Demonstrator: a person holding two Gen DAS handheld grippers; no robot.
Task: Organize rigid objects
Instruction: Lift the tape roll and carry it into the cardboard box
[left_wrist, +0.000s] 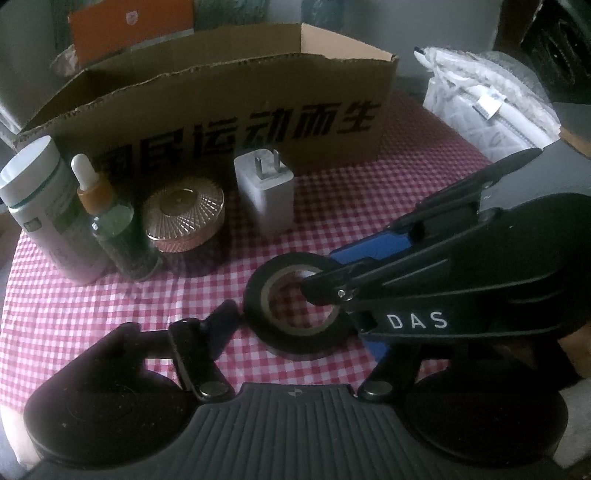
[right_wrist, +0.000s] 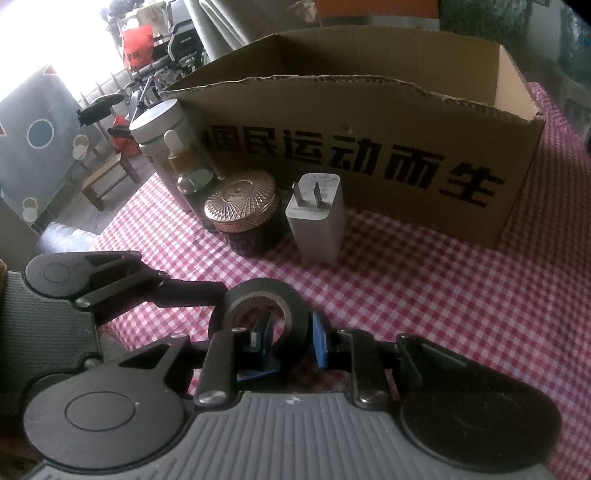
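Black tape roll (right_wrist: 266, 317) is gripped through its wall by the right gripper (right_wrist: 290, 334): one blue-padded finger is set inside the cardboard core and the other against the outer face, the jaws being drawn narrow on the wall. The roll is seen tilted, its lower edge on the red-and-white checked tablecloth (right_wrist: 443, 295). In the left wrist view the same tape roll (left_wrist: 291, 295) is seen near the middle of the cloth, with the right gripper (left_wrist: 332, 280) reaching in from the right and a blue pad visible beside the roll. The left gripper (left_wrist: 295, 325) is held half wide about the roll; its left finger tip is just beside the roll's outer edge, and whether contact is made cannot be told. Its right finger is largely hidden behind the other tool.

Beyond the roll, a white wall charger (left_wrist: 263, 192) is stood upright with its prongs upward. To its left a round jar with a ribbed gold lid (left_wrist: 183, 218) is placed, then a dark green dropper bottle (left_wrist: 110, 225) and a tall white bottle (left_wrist: 44, 206), the last two close together. Behind them all an open cardboard box (left_wrist: 236, 107) printed with large black characters is set on the cloth. A white quilted bag (left_wrist: 487, 99) is seen at the far right edge.
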